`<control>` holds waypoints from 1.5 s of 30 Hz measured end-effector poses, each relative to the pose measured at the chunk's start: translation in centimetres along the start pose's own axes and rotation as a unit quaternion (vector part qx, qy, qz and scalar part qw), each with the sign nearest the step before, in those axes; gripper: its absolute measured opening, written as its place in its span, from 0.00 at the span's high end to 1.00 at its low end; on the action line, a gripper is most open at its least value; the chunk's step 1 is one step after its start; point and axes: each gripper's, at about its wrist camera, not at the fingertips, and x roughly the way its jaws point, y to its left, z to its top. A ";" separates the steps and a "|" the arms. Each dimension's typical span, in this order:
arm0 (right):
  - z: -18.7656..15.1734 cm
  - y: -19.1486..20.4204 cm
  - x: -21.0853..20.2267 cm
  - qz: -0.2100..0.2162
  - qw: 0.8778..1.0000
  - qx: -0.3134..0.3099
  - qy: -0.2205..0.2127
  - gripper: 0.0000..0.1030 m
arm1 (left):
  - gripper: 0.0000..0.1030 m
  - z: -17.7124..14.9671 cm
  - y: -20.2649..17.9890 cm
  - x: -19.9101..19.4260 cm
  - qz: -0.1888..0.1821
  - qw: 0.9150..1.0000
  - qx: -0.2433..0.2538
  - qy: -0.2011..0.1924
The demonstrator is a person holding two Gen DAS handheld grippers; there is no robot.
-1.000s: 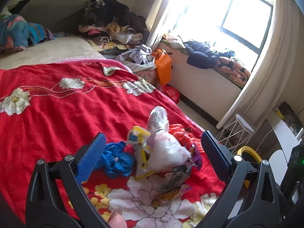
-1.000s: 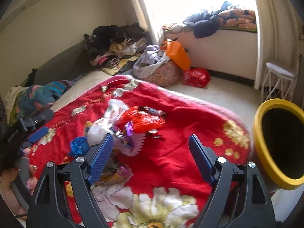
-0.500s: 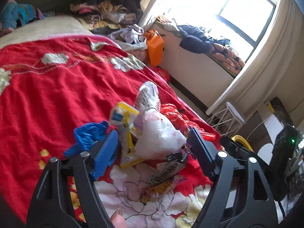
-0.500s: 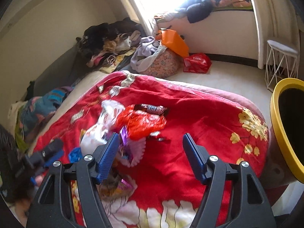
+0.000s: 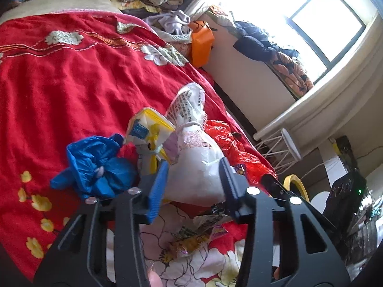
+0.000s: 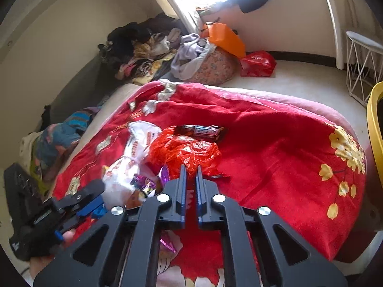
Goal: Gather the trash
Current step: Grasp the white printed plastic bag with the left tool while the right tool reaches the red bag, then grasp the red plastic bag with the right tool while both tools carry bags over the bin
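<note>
A pile of trash lies on the red flowered blanket point(image 5: 71, 76). My left gripper point(image 5: 194, 167) has closed on the tied white plastic bag point(image 5: 194, 157), with a finger on each side of it. Beside it lie a blue crumpled bag point(image 5: 95, 165), a yellow-white wrapper point(image 5: 148, 129), a red plastic bag point(image 5: 225, 138) and snack wrappers point(image 5: 198, 234). My right gripper point(image 6: 190, 174) is nearly shut on the lower edge of the red plastic bag point(image 6: 186, 150). A dark candy bar wrapper point(image 6: 201, 130) lies just beyond it. The left gripper also shows in the right wrist view point(image 6: 79, 203).
A yellow-rimmed bin point(image 6: 374, 114) stands past the bed's edge on the right; it also shows in the left wrist view point(image 5: 294, 186). A white wire stool point(image 6: 363, 57), an orange bag point(image 6: 225, 38), a red bag point(image 6: 257, 63) and clothes piles point(image 6: 143, 45) stand on the far side.
Both grippers moved forward into the trash pile and closed: the left around the white bag, the right from wide open to nearly shut at the red bag.
</note>
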 end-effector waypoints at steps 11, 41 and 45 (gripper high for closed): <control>-0.8 0.9 -3.5 0.003 0.999 -0.029 -0.016 0.95 | 0.87 -0.4 -1.9 -1.7 -0.013 0.999 0.049 -0.017; 0.8 3.4 -12.2 0.015 0.988 -0.095 -0.119 0.96 | 0.87 0.4 -7.3 -7.8 -0.059 0.989 0.106 -0.085; 1.0 2.9 -13.0 0.004 0.987 -0.090 -0.130 0.96 | 0.87 0.0 -8.0 -7.6 -0.062 0.988 0.115 -0.079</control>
